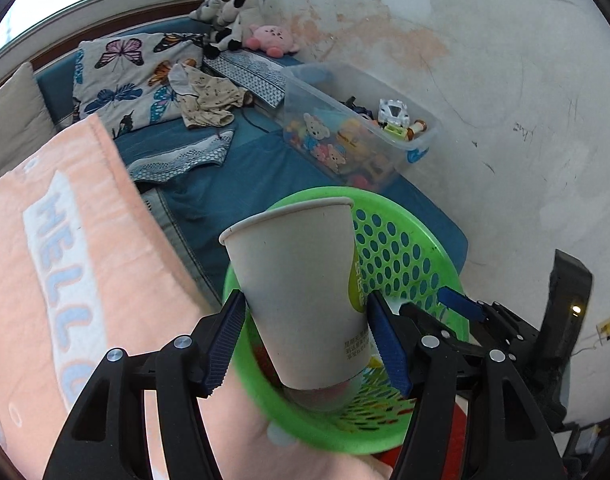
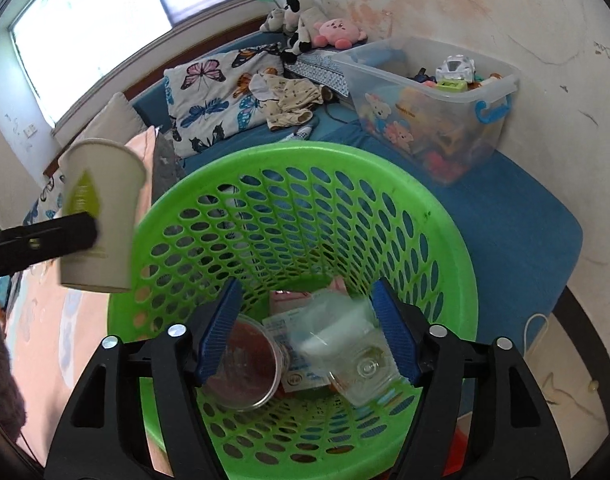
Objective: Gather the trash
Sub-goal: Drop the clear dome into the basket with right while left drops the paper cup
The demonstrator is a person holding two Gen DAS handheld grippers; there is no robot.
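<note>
A green perforated basket (image 2: 305, 216) is seen directly below and ahead of the right gripper (image 2: 307, 334), whose blue pads are spread wide with nothing gripped between them. A white paper cup (image 1: 301, 296) is clamped upright between the pads of the left gripper (image 1: 305, 344), at the basket's left rim. Inside the basket, beneath the right claw, a clear plastic cup (image 2: 245, 364) and crumpled wrappers (image 2: 305, 320) are seen lying.
</note>
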